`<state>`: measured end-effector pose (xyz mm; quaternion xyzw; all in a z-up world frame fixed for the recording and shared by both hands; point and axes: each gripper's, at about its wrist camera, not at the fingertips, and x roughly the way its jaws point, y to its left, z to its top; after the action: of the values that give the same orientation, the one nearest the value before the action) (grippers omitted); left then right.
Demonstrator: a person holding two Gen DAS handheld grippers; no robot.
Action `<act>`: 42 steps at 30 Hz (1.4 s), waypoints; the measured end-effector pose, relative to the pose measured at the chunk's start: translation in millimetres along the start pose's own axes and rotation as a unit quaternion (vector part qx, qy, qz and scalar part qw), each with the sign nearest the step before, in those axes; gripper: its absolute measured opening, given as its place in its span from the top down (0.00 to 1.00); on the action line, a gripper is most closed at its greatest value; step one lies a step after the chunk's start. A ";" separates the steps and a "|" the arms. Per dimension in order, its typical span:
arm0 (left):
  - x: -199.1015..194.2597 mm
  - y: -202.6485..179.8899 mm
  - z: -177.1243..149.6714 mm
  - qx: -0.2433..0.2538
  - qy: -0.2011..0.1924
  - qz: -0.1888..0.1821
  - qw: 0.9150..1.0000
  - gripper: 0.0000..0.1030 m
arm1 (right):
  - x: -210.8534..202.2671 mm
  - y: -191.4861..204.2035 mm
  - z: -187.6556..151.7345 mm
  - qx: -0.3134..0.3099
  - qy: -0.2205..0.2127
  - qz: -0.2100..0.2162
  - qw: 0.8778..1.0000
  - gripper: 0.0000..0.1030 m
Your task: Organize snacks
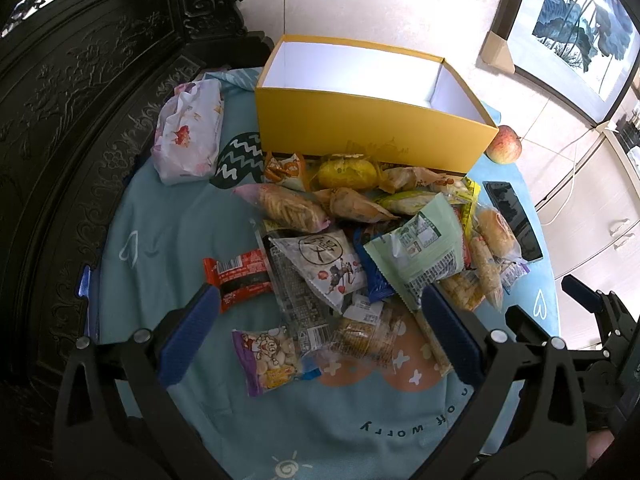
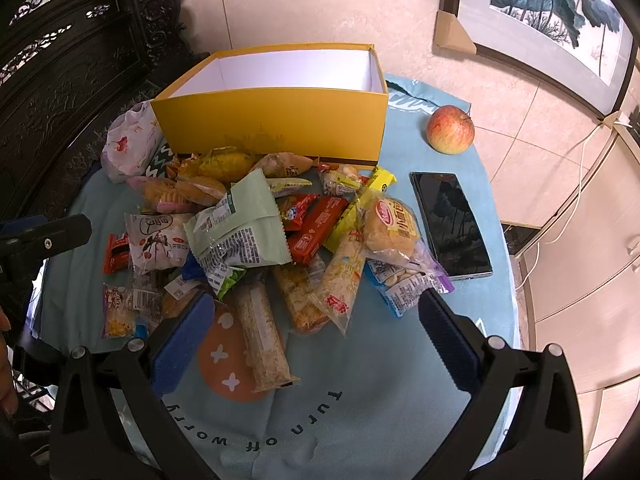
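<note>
An open yellow box [image 1: 372, 132] [image 2: 276, 120] with a white, empty inside stands at the back of a round table. In front of it lies a heap of several snack packets: a pale green bag [image 1: 420, 252] [image 2: 236, 228], a red wafer packet [image 1: 236, 276] [image 2: 316, 228], a white triangular packet [image 1: 324, 264] [image 2: 158, 244], a bread bun packet [image 2: 394, 224]. My left gripper [image 1: 320, 304] hovers open above the near side of the heap, nothing between its blue pads. My right gripper [image 2: 316, 312] is also open and empty, above a long oat bar [image 2: 262, 340].
A light blue printed cloth [image 1: 160, 240] [image 2: 360, 380] covers the table. A dark phone [image 2: 450, 224] [image 1: 514, 220] and an apple [image 2: 450, 130] [image 1: 505, 145] lie to the right. A floral tissue pack [image 1: 190, 132] [image 2: 128, 144] sits left of the box. Dark carved furniture [image 1: 60, 120] stands close on the left.
</note>
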<state>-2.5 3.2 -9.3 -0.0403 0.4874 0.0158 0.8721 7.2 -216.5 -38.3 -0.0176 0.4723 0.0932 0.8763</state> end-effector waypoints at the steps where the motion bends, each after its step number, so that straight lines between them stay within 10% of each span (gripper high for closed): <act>1: 0.6 0.1 0.3 0.000 0.001 0.000 1.000 0.02 | -0.2 0.0 -0.5 0.000 0.000 0.000 1.000 0.01; 42: 3.8 0.2 -0.2 -0.001 0.009 -0.001 1.000 0.02 | 7.4 -0.1 -2.7 0.003 0.012 0.002 1.000 0.01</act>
<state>-0.6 3.3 -12.6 -0.0418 0.4948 0.0151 0.8679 8.9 -215.8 -45.9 -0.0150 0.4829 0.0935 0.8705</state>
